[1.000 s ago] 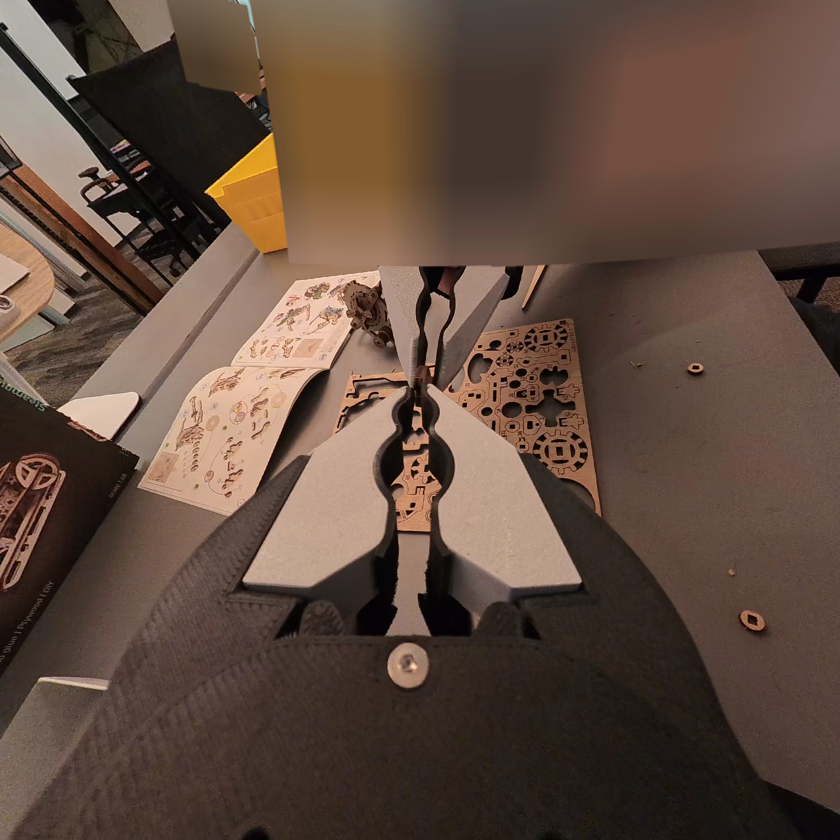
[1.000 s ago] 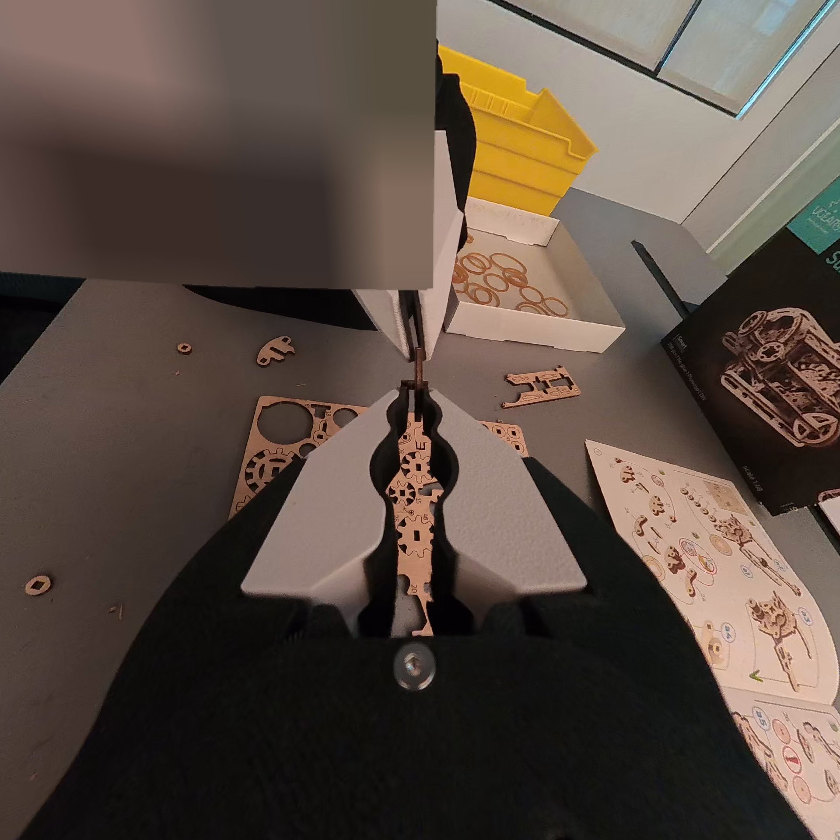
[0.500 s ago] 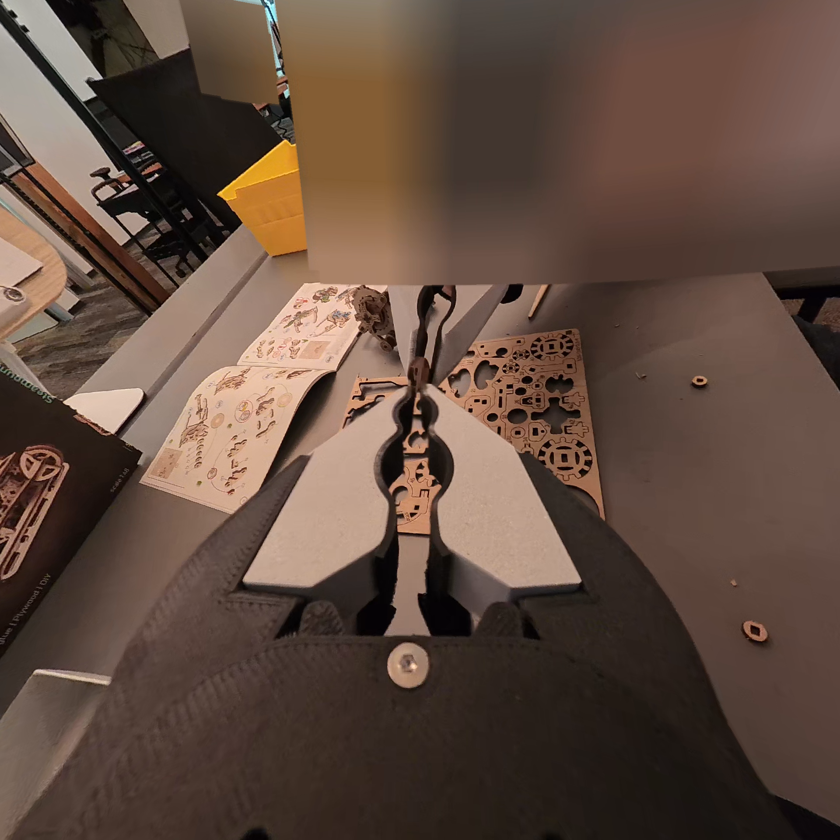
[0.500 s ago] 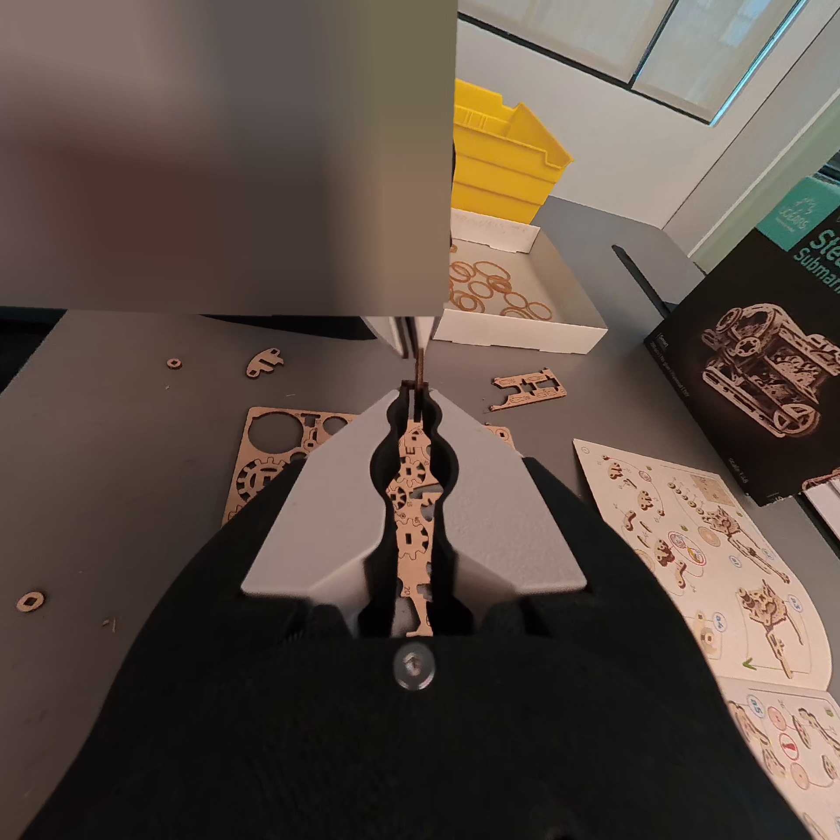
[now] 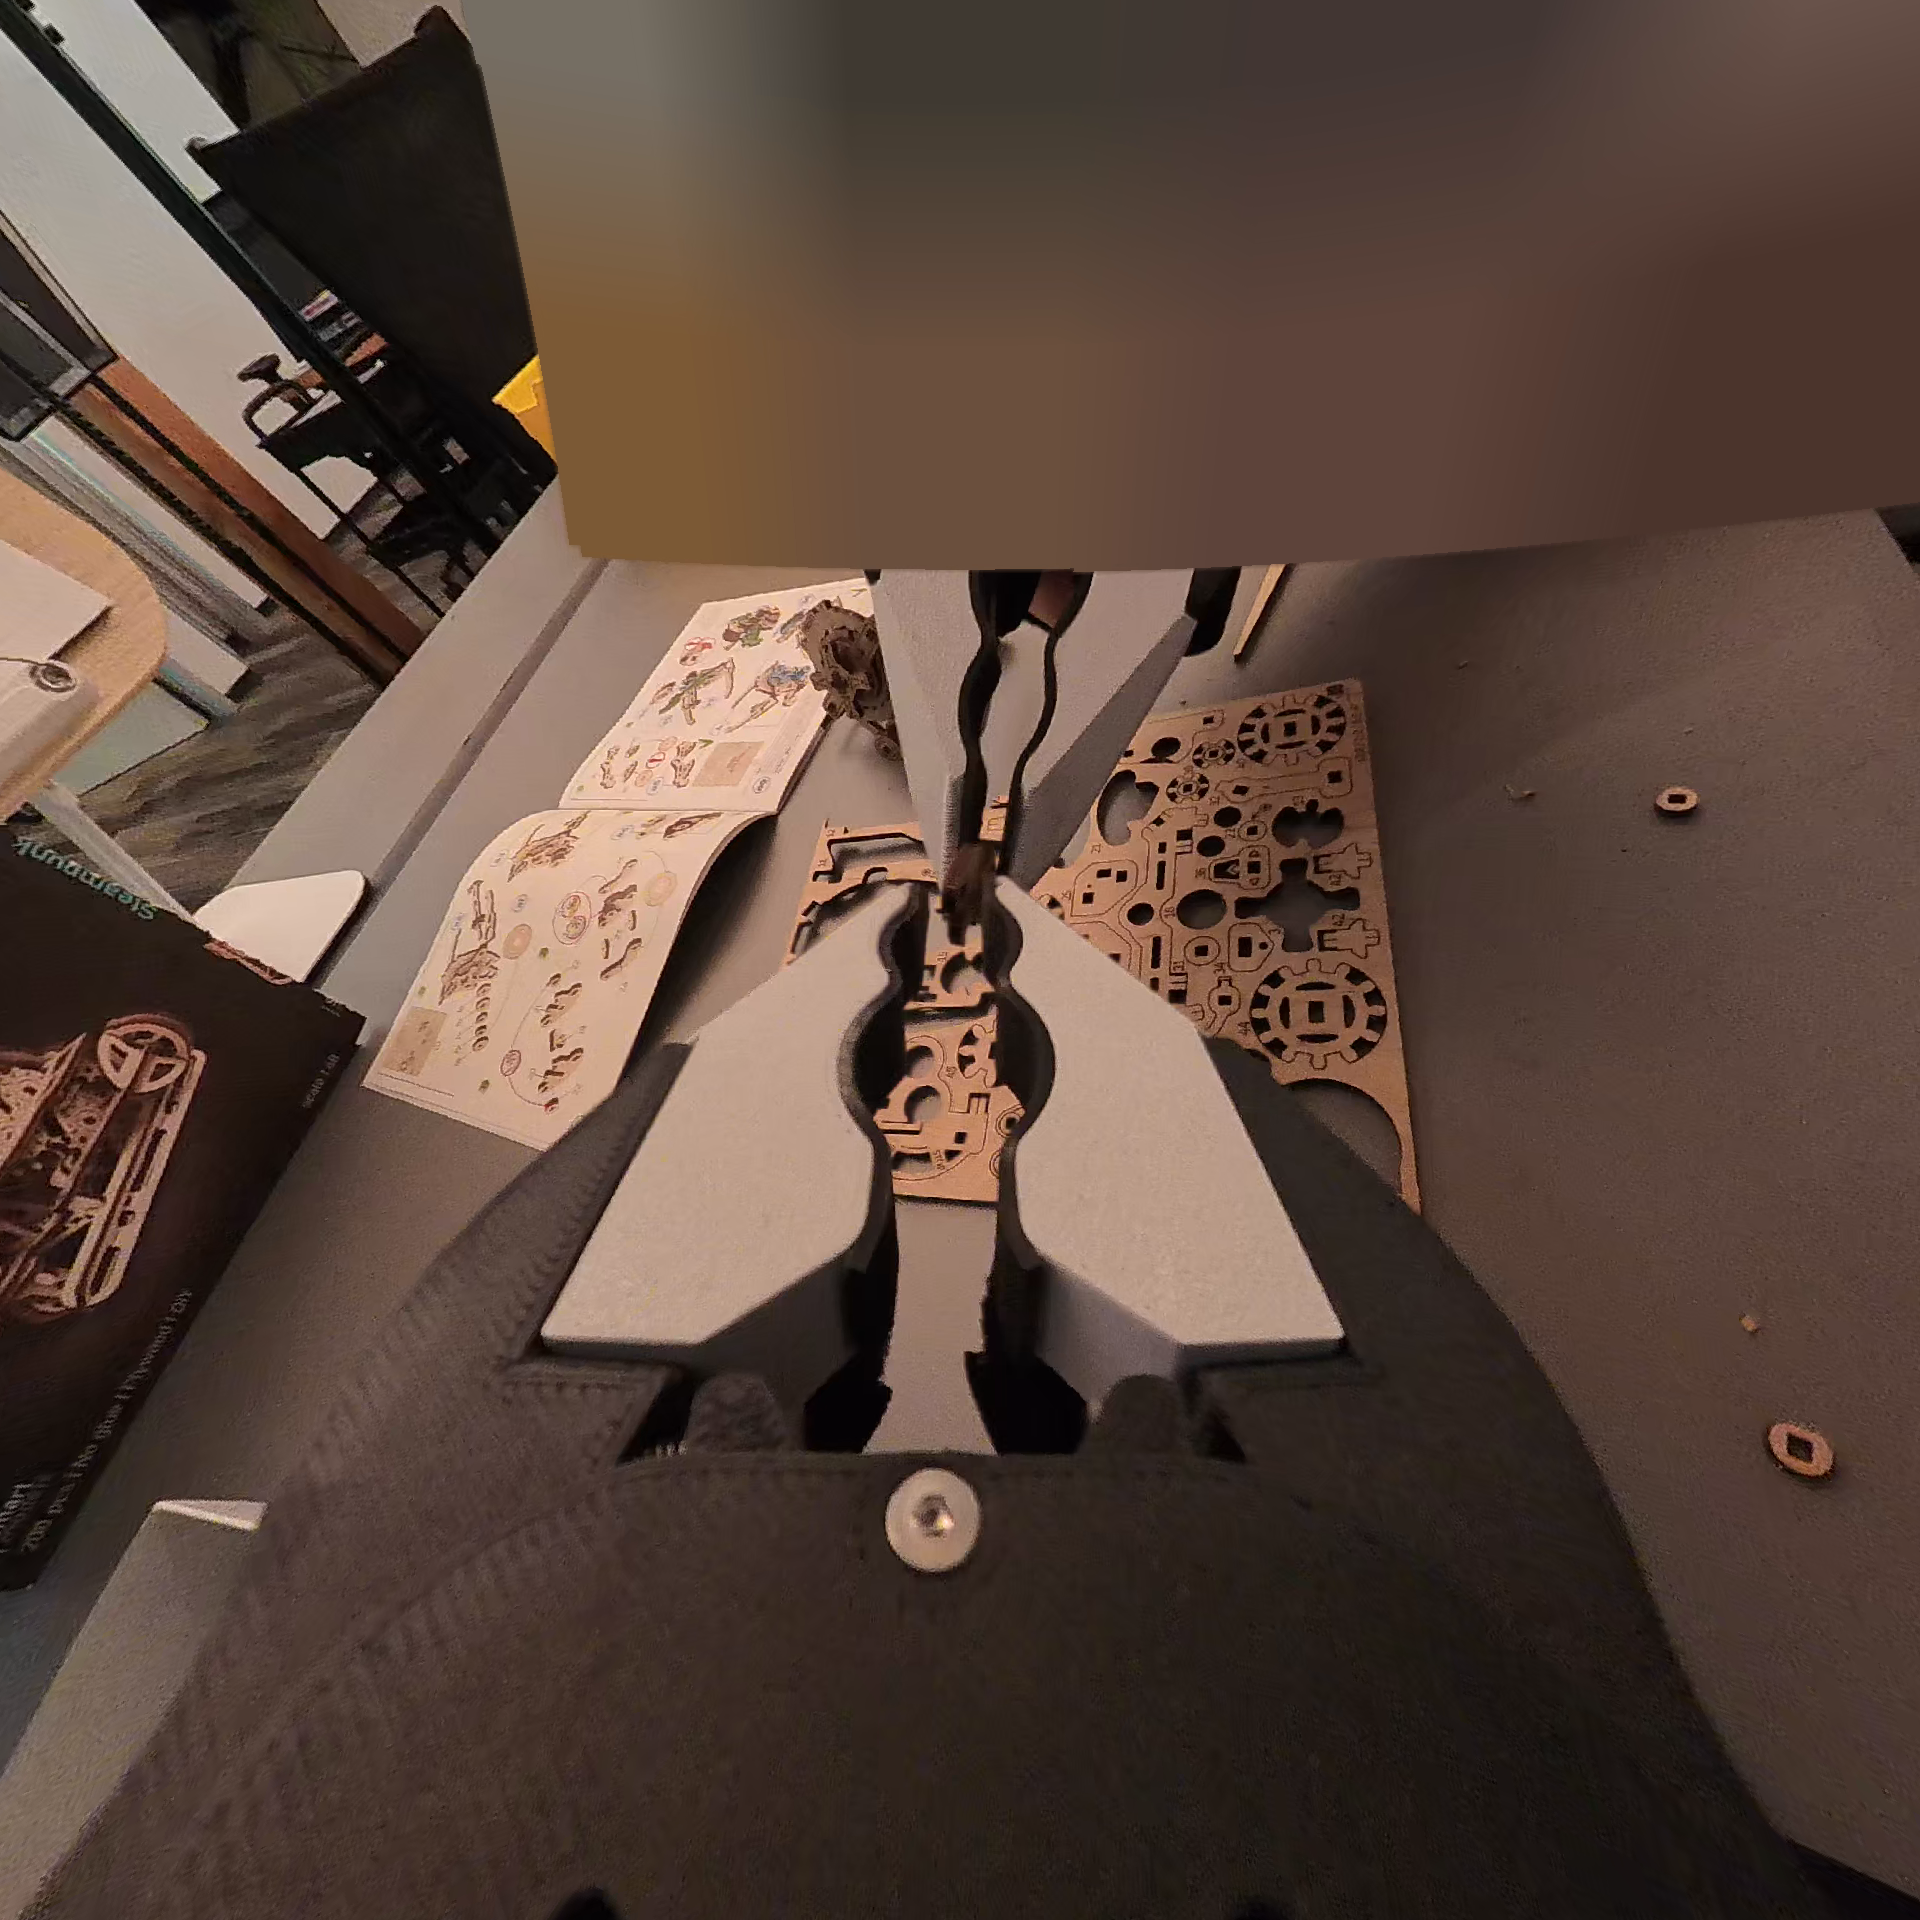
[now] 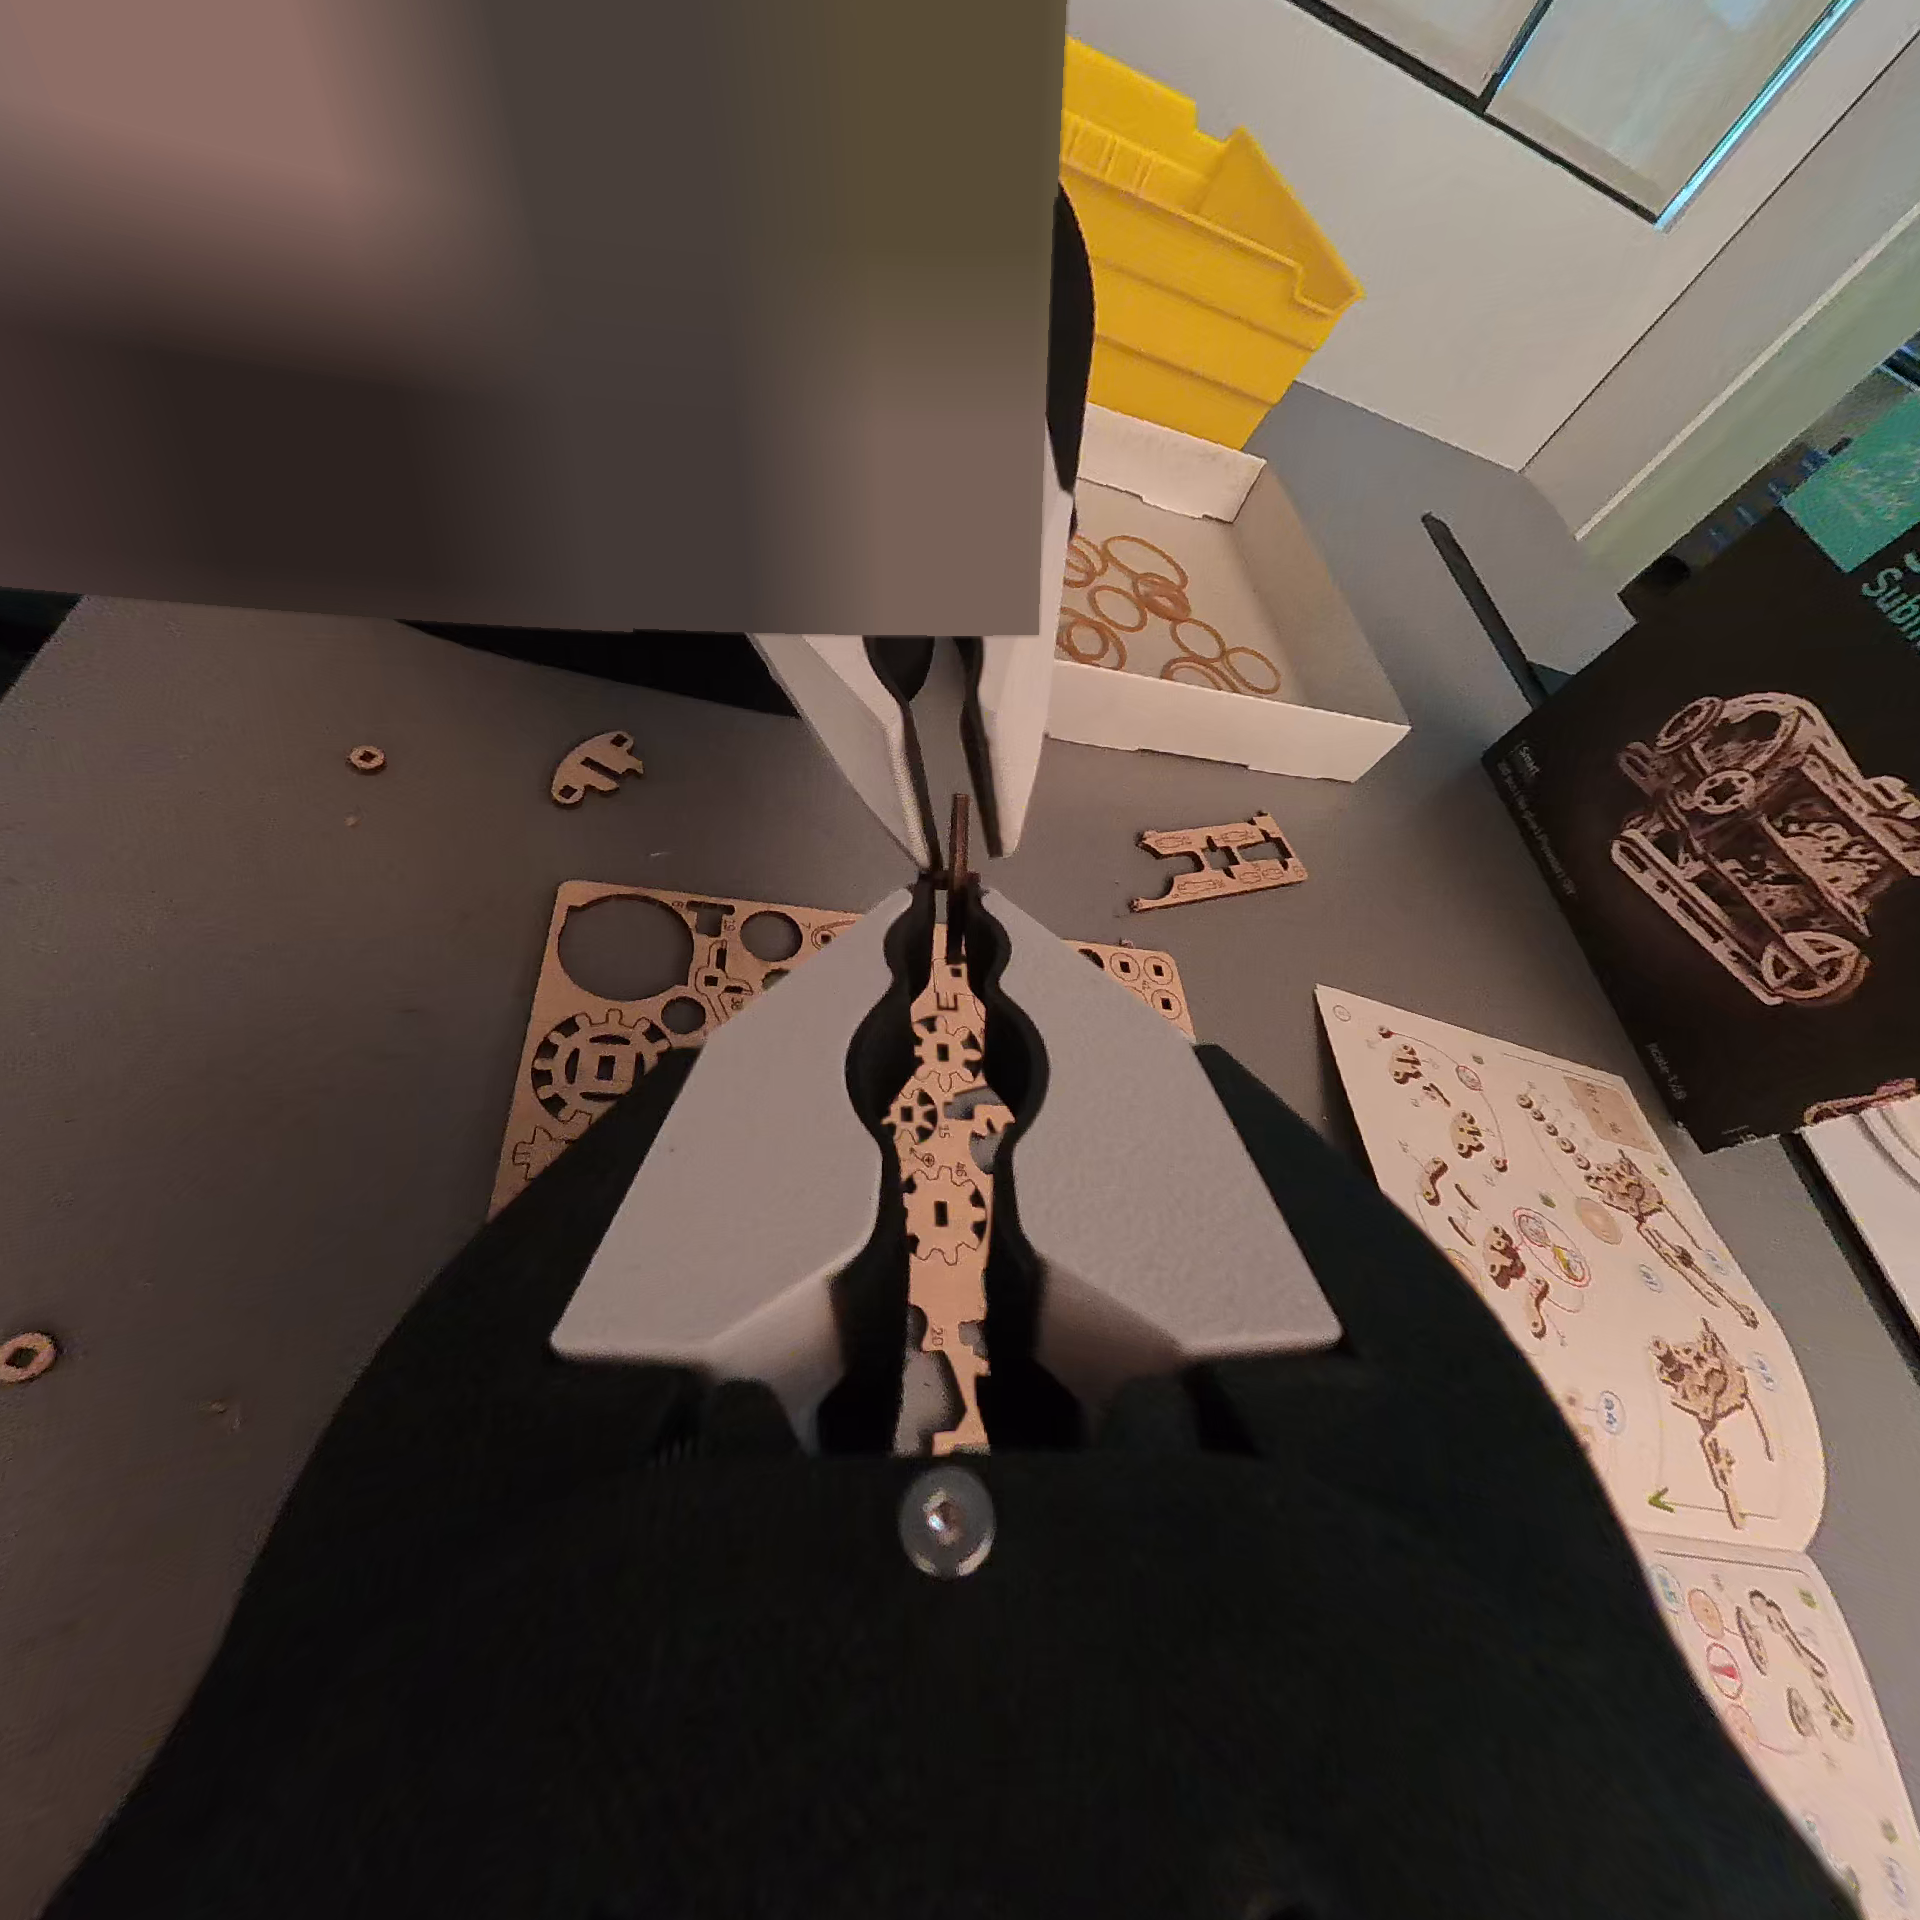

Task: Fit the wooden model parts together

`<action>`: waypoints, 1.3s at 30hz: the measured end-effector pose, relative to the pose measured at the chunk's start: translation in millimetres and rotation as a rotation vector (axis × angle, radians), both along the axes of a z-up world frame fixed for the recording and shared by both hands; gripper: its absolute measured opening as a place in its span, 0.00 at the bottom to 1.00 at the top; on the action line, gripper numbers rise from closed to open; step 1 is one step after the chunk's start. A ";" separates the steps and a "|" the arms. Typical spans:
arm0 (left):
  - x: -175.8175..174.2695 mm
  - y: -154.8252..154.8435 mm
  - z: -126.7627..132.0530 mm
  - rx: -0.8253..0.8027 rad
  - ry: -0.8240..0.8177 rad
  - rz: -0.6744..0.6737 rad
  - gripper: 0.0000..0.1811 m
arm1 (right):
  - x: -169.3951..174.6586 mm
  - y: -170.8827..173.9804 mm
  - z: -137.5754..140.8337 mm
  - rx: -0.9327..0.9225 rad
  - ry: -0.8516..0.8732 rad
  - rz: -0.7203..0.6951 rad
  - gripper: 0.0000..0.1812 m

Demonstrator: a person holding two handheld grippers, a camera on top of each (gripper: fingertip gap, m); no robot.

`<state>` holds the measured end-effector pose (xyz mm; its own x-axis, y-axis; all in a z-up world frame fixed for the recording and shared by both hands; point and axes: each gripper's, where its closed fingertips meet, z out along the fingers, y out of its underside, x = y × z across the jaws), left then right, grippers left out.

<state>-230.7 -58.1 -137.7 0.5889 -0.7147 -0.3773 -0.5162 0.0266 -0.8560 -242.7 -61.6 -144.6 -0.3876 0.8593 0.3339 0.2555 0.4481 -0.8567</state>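
**Coach:** At that moment you had the two claws nose to nose above the grey table. Your right gripper was pressed together on a small wooden part, right at its tips.

**Observer:** And your left gripper was drawn in narrow, with the thin wooden strip standing edge-on between its pads. It looked pinched, though the contact itself was too small for me to be sure.

**Coach:** Both pieces were in the air, touching or very nearly so, over the punched plywood sheet. I took that for the joining step itself, with the tab going to its slot.

**Observer:** To do it well, you needed the strip square to the part. Seen from the right wrist it stood close to upright, which was good. A tilt there would probably have jammed the tab.

**Coach:** You held both pieces near the very ends of the fingers, so I judged the grip to be shallow. A hard shove could have made either piece pivot or pop loose. A slow, straight push along the strip's length was what it called for, with one claw steady as the anvil.

**Observer:** Thin plywood like that likely snaps if it is twisted. If it bound, backing off and realigning would have served you better than forcing it.
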 end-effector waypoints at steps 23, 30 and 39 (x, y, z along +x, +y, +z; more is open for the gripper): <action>0.9 -1.7 0.2 -0.023 -0.019 -0.018 0.01 | 2.9 -1.2 11.6 -0.019 0.032 0.006 0.02; 2.2 -2.9 1.8 -0.019 -0.025 -0.026 0.01 | 4.0 -4.0 11.7 0.008 0.040 0.026 0.04; 3.8 -5.7 2.3 -0.024 -0.031 -0.049 0.01 | 4.3 -4.7 9.2 0.011 0.028 0.033 0.02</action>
<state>-226.8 -63.8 -135.4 0.5644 -0.7515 -0.3417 -0.4879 0.0302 -0.8724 -238.5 -66.3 -135.5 -0.4061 0.8425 0.3540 0.2164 0.4650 -0.8584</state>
